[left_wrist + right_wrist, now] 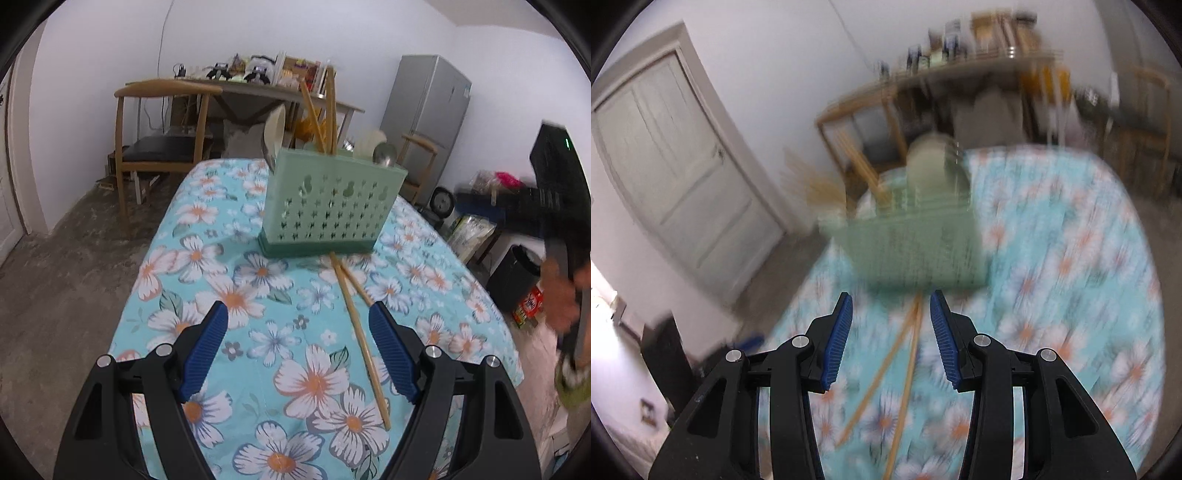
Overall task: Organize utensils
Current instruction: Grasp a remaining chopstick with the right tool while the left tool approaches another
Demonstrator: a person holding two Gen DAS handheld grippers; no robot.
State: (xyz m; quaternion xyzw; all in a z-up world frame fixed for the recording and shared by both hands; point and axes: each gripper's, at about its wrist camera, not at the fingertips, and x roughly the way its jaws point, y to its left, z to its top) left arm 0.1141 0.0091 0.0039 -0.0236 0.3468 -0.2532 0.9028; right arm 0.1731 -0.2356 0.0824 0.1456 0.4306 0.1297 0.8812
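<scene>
Right wrist view: motion-blurred throughout; the green utensil caddy [916, 254] and its contents are smeared.
Chopsticks on cloth [905, 376]: lower ends cut off by the frame's bottom edge.
Person's hand [565, 295]: blurred at the left view's edge.

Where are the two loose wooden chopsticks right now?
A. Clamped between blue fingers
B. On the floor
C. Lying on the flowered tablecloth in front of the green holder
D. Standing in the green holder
C: the loose chopsticks lie flat on the flowered tablecloth, just in front of the green holder, with nothing gripping them.

White walls [110, 74], wooden chair [155, 122], grey fridge [424, 122]
</scene>
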